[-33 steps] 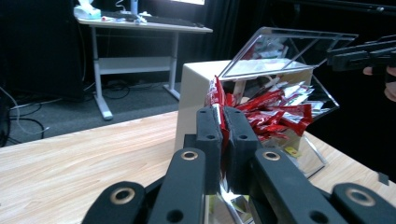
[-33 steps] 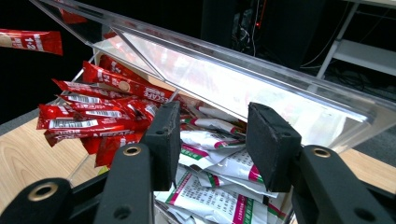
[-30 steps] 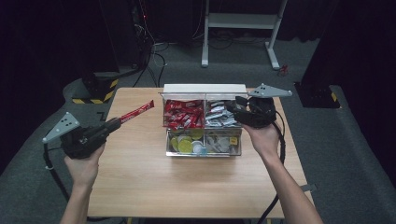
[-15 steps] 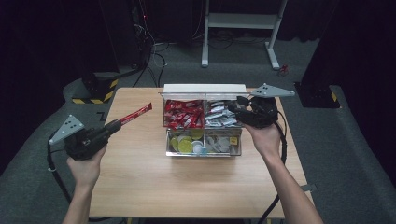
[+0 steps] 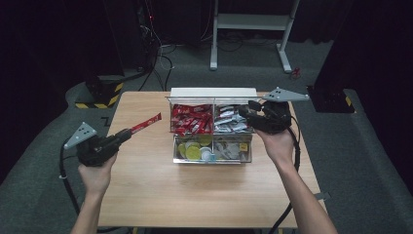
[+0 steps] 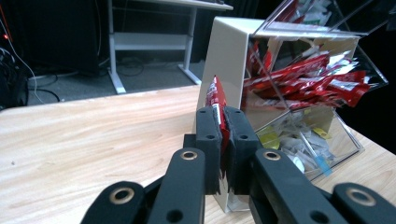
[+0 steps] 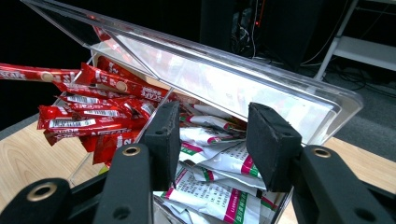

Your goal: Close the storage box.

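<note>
left gripper (image 5: 127, 132): jaws pinch one red sachet (image 5: 146, 123), held over table left of box
right gripper (image 5: 247, 112): jaws spread above white sachets (image 5: 229, 120)
box (image 5: 213, 92): one, four compartments
table (image 5: 195, 195): light wood, dark room

The wooden counter (image 5: 195, 195) stands on a grey carpeted floor (image 5: 370, 161) in a dark room. Beyond its far edge, a white desk frame (image 5: 253, 22) rests on two feet, with black cables (image 5: 160, 48) trailing over the floor to its left. Left of the counter's far corner sits a block (image 5: 100, 95) striped yellow and black. A dark stand with a yellow mark (image 5: 333, 95) is on the floor at the far right. A small red thing (image 5: 296, 73) lies near the frame's right foot.
</note>
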A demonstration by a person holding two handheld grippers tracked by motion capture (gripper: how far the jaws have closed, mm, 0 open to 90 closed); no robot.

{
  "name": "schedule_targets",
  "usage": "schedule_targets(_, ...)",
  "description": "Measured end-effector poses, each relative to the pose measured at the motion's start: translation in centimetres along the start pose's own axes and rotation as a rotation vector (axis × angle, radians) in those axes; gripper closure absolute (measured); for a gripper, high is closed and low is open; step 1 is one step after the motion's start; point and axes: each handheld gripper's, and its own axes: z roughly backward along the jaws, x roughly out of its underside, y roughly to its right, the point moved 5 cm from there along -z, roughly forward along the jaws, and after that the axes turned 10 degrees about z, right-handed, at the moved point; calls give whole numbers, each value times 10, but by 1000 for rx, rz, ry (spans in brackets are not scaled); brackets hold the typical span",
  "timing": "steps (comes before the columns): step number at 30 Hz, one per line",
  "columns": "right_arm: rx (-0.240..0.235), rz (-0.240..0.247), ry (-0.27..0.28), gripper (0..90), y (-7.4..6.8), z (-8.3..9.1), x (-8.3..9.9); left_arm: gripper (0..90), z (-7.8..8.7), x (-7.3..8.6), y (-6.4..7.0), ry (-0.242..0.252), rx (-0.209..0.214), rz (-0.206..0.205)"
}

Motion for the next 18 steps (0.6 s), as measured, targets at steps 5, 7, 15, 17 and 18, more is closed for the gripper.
schedule_targets(5, 5, -3, 1, 546, 0, 2, 0, 858, -8, 8, -5, -9, -14, 11)
schedule_targets(7, 5, -6, -1, 545, 0, 2, 0, 858, -10, 11, -6, -10, -20, 13)
schedule_targets(15, 6, 0, -5, 540, -1, 0, 1, 858, -21, 34, -11, -48, -39, 21)
schedule_targets(17, 5, -2, -5, 540, -1, 0, 1, 858, -24, 37, -11, -48, -42, 23)
schedule_targets(18, 5, -3, -4, 540, -1, 0, 1, 858, -25, 39, -11, -51, -43, 22)
